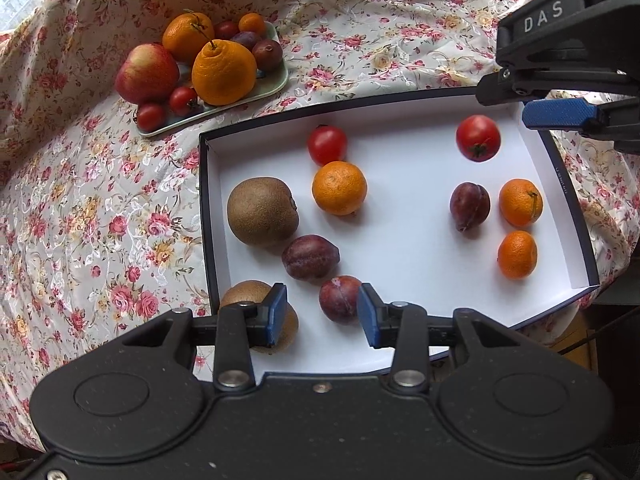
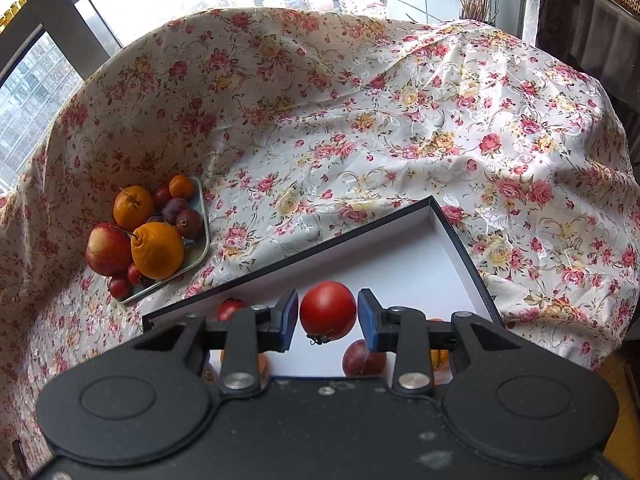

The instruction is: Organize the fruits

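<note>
A white box (image 1: 400,216) with a dark rim holds tomatoes, mandarins, plums and kiwis. My left gripper (image 1: 322,314) is open just above its near edge, with a plum (image 1: 339,299) between the fingers and a kiwi (image 1: 256,300) behind the left finger. My right gripper (image 2: 328,314) is open over the box's far right part; a red tomato (image 2: 328,311) sits between its pads with small gaps on both sides. The same tomato (image 1: 478,138) shows in the left wrist view below the right gripper's blue pad (image 1: 558,114).
A pale green tray (image 1: 276,80) at the back left holds an apple (image 1: 147,73), large oranges (image 1: 223,72), plums and small tomatoes; it also shows in the right wrist view (image 2: 198,256). A floral cloth (image 2: 360,128) covers the table. Windows stand behind.
</note>
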The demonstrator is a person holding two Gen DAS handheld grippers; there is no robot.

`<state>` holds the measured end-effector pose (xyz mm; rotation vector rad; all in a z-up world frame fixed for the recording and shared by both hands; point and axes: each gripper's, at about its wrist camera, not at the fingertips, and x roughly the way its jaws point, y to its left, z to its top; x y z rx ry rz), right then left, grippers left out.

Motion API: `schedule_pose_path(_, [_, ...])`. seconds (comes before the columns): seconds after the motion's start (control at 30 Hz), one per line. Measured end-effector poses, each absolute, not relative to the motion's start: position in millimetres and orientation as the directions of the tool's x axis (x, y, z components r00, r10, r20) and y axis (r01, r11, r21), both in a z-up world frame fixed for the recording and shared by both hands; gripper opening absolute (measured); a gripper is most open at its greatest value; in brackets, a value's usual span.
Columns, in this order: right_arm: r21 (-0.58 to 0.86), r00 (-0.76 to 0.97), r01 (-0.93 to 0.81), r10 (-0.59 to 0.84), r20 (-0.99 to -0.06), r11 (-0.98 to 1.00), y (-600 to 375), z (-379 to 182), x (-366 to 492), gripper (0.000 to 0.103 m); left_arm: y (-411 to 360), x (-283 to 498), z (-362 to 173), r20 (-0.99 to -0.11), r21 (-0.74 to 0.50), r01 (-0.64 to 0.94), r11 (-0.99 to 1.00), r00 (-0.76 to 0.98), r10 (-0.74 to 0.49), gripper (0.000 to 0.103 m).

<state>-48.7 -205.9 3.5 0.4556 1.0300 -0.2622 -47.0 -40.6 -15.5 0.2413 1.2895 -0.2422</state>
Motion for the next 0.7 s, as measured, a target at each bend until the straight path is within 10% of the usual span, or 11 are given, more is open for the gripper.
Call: schedule_pose_path(0.7, [0.155, 0.528, 0.416, -0.099, -0.843, 0.896, -187, 28, -115, 0.036, -3, -89, 2, -0.934, 0.031, 0.177, 0.984, 0.355, -0.035, 0.05])
